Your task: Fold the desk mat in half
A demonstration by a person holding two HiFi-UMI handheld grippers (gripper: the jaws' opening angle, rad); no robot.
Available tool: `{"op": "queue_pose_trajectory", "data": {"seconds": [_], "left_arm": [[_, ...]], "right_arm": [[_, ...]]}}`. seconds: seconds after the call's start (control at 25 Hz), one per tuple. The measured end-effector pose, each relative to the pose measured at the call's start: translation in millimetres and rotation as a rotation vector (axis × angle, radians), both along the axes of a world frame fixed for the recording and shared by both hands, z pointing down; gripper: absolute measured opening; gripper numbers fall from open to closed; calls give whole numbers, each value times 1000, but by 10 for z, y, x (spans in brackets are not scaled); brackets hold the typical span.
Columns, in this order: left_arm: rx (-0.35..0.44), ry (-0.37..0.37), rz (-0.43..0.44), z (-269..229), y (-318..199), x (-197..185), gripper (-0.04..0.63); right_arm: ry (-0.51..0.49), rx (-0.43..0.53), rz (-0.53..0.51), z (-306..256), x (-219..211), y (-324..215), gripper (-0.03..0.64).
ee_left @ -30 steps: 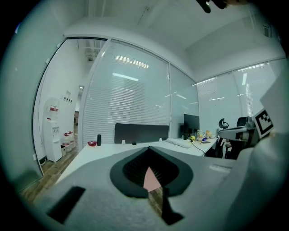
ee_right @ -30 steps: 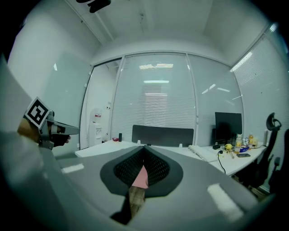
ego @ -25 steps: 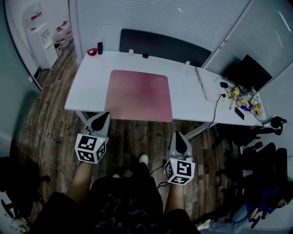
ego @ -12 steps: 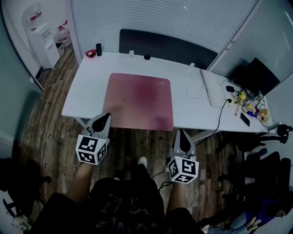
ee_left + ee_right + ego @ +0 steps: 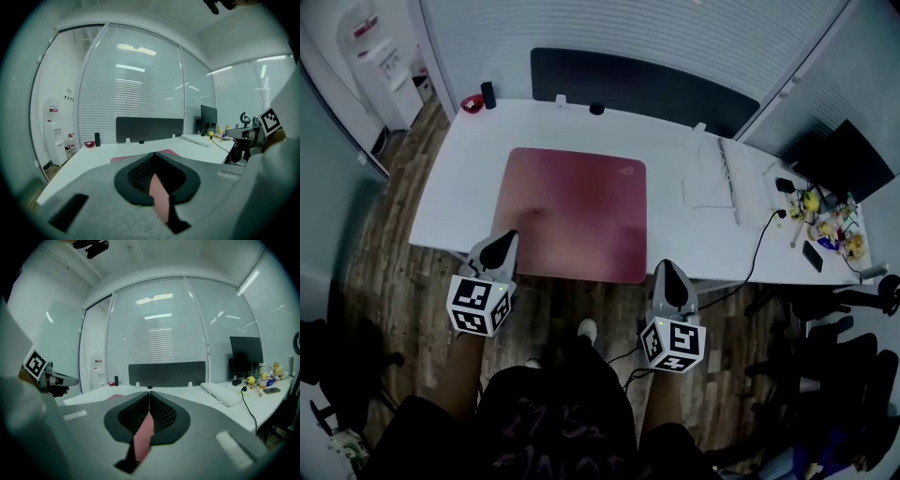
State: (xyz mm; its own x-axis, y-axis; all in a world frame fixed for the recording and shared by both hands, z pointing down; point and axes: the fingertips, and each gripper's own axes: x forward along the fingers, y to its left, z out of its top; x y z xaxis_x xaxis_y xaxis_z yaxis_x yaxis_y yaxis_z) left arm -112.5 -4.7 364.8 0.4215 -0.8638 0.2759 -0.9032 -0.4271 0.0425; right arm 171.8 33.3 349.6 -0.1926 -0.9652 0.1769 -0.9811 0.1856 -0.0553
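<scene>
Tongs (image 5: pixel 504 240) (image 5: pixel 671 273) closer — mat's (image 5: pixel 572 211) near edge.

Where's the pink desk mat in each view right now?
Head view: desk mat lies flat in the middle of the white desk.
Left gripper view: a thin pink strip, low centre.
Right gripper view: a thin pink strip, low, left of centre.
Shared landmark: dark divider panel along the desk's far edge.

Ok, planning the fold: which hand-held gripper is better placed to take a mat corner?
Left, probably: in the head view the left hand-held gripper overlaps the near-left corner of the desk mat; the right hand-held gripper sits outside the near-right one. Both are shut.
</scene>
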Motion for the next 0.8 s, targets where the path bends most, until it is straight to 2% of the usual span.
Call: {"op": "queue_pose_trajectory", "data": {"seconds": [0.12,0.28,0.56,0.8], "left_arm": [[-20,-18,-24,38,-173,116,-2],[-44,-48,-50,99,-337,283,-2],[-52,-84,-75,85,-528,554,-2],[-49,-119,-102,50,-525,560,-2]], "right_arm": [[11,-20,-21,49,162,-209,8],[56,3,-43,54,369,-441,6],[14,-17,-115,144,527,-729,6],[7,-28,-163,195,510,-796,8]]}}
